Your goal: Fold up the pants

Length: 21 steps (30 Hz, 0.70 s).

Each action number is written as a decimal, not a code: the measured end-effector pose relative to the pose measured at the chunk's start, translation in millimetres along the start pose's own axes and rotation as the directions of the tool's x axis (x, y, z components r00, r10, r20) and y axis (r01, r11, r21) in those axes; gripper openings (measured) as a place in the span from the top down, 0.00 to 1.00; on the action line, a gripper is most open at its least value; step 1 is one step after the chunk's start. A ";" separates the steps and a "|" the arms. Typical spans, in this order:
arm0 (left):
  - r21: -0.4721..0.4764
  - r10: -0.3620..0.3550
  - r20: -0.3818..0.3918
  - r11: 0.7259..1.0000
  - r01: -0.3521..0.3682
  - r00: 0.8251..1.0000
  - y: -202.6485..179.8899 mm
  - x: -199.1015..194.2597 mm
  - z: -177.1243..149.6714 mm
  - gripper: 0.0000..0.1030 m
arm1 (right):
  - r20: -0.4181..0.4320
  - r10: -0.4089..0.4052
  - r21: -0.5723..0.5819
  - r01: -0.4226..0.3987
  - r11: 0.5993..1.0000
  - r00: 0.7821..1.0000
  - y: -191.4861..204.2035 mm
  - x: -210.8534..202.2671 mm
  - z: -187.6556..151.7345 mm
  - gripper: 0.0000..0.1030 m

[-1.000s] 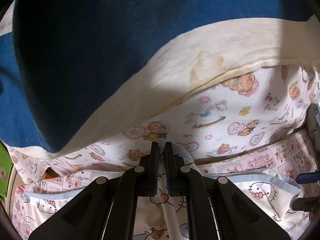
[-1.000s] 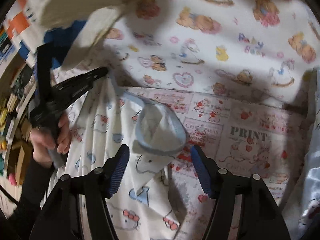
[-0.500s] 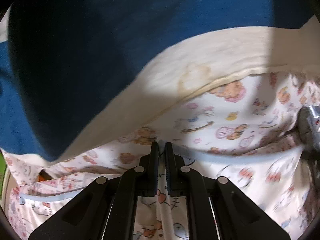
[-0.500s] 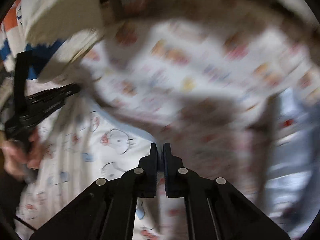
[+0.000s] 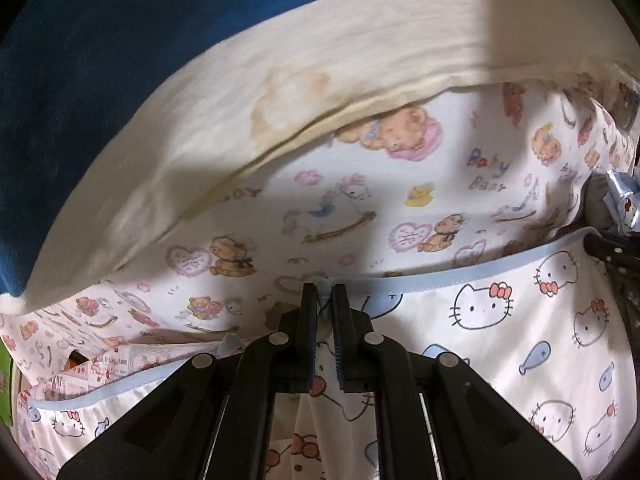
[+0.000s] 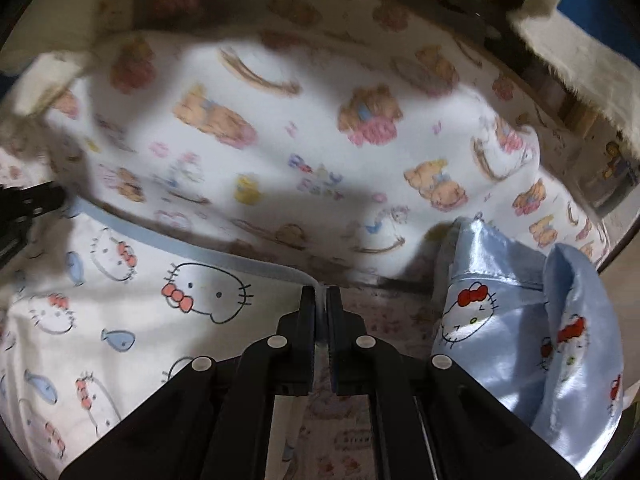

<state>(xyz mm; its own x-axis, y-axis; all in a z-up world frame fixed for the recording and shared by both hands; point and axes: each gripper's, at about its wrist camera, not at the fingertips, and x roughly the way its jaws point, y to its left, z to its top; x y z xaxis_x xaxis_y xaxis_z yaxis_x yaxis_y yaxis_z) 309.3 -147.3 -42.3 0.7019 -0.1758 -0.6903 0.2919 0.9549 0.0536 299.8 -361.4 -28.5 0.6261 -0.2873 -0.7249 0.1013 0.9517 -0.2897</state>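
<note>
The pants are white with a Hello Kitty and fish print and a light blue waistband. My left gripper is shut on one end of the waistband. My right gripper is shut on the other end, and the pants spread to its left with the band pulled taut between the two grippers. Each gripper shows at the edge of the other's view, the right one and the left one.
A bear-print sheet covers the surface under the pants. A cream pillow and a blue blanket lie behind it. A shiny light blue Hello Kitty garment lies bunched at the right.
My right gripper has closed on the waistband and moved right. The band has been drawn out straight between the grippers and the pants' front panel is now spread flat.
</note>
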 end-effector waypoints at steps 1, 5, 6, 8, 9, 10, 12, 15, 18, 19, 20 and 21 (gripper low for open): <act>0.006 0.000 0.001 1.000 0.000 1.000 -2.4 0.1 -0.2 0.90 | -0.005 -0.015 0.008 0.015 1.000 1.000 -0.3 3.8 0.8 0.95; 0.022 0.005 -0.011 1.000 -0.005 1.000 -9.0 2.7 -0.6 0.90 | -0.023 -0.047 0.014 0.047 0.999 0.999 0.6 15.1 2.6 0.95; 0.026 0.009 -0.013 1.000 -0.009 1.000 -10.6 3.3 -0.5 0.89 | -0.028 -0.058 0.011 0.058 0.998 0.998 1.2 17.6 2.3 0.95; 0.035 0.039 -0.016 0.999 -0.038 0.999 -17.8 6.6 0.1 0.77 | -0.033 -0.075 0.002 0.075 0.997 0.997 2.8 20.7 -3.1 0.95; 0.037 0.049 -0.016 0.998 -0.048 0.999 -21.7 8.6 0.6 0.70 | -0.032 -0.088 -0.005 0.088 0.996 0.996 7.7 22.6 -4.2 0.95; 0.036 0.052 -0.014 0.998 -0.052 0.999 -23.1 8.1 0.5 0.52 | -0.024 -0.109 -0.017 0.108 0.994 0.994 10.6 22.7 -5.7 0.95; 0.022 0.066 0.003 0.998 -0.067 0.998 -20.5 3.1 0.8 0.30 | 0.021 -0.125 -0.028 0.126 0.992 0.992 14.6 17.3 -7.5 0.95; 0.043 0.078 0.071 0.996 -0.081 0.994 -24.4 -10.5 3.7 0.18 | 0.059 -0.098 0.013 0.097 0.995 0.993 9.9 1.9 -9.5 0.73; 0.035 0.071 0.117 0.997 -0.075 0.991 -27.2 -27.6 7.5 0.08 | 0.129 -0.038 0.073 0.028 0.997 0.991 -3.9 -24.6 -11.9 0.28; 0.009 0.063 0.124 0.998 -0.065 0.990 -28.7 -35.2 7.9 0.06 | 0.158 -0.027 0.082 0.014 0.996 0.987 -8.5 -37.1 -13.6 0.28; -0.015 0.055 0.132 0.998 -0.054 0.990 -30.7 -45.0 7.2 0.06 | 0.179 -0.014 0.082 -0.001 0.997 0.984 -12.6 -49.7 -15.4 0.28; -0.012 0.050 0.141 0.999 -0.048 0.989 -33.2 -53.3 5.1 0.06 | 0.193 -0.002 0.081 -0.013 0.997 0.981 -14.8 -60.0 -16.9 0.28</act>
<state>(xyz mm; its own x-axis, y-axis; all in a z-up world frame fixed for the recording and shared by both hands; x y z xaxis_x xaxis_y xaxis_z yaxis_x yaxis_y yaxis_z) 265.5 -170.9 -3.6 0.8003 -0.1601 -0.5779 0.2495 0.9652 0.0781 247.6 -360.0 8.7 0.7634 -0.2633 -0.5898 0.1548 0.9611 -0.2287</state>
